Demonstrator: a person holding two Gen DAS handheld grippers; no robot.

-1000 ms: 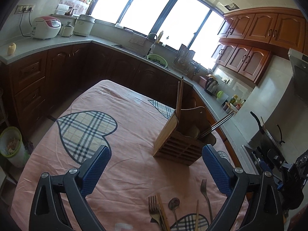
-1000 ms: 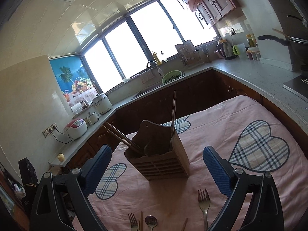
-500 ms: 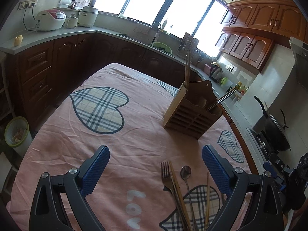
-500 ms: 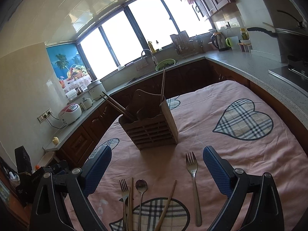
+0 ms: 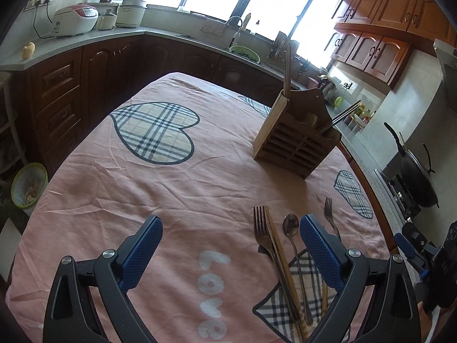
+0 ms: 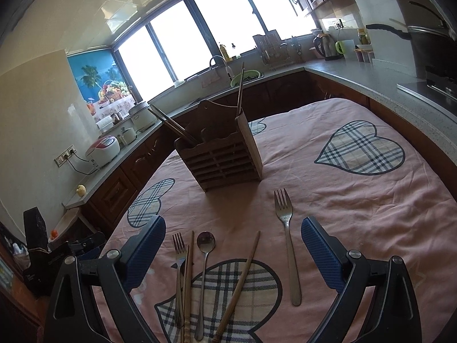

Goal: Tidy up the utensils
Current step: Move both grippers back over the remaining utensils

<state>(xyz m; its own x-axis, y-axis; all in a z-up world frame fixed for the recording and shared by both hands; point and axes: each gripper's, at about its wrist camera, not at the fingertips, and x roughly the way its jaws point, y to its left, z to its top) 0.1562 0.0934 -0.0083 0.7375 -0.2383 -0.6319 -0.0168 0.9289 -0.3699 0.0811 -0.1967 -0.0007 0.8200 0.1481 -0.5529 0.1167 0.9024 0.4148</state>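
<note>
Both tools have drawn back from the wooden utensil holder [image 6: 220, 157], bringing more cutlery into view on the pink-clothed bench [image 6: 357, 205] printed "LOVE". Left tool [image 5: 230, 253] and right tool [image 6: 232, 253] hover spread wide, empty. Forks [image 6: 287, 240], spoon [image 6: 204, 268] and chopsticks [image 6: 240, 283] lie lengthwise, heads toward the holder.

We see open pink surface [image 5: 177, 200] left of the wooden holder [image 5: 297, 143], w/ nothing standing there. Forks, spoon [image 6: 204, 257] & chopsticks lie flat near the front edge; only the holder w/ its upright sticks blocks the way ahead.
</note>
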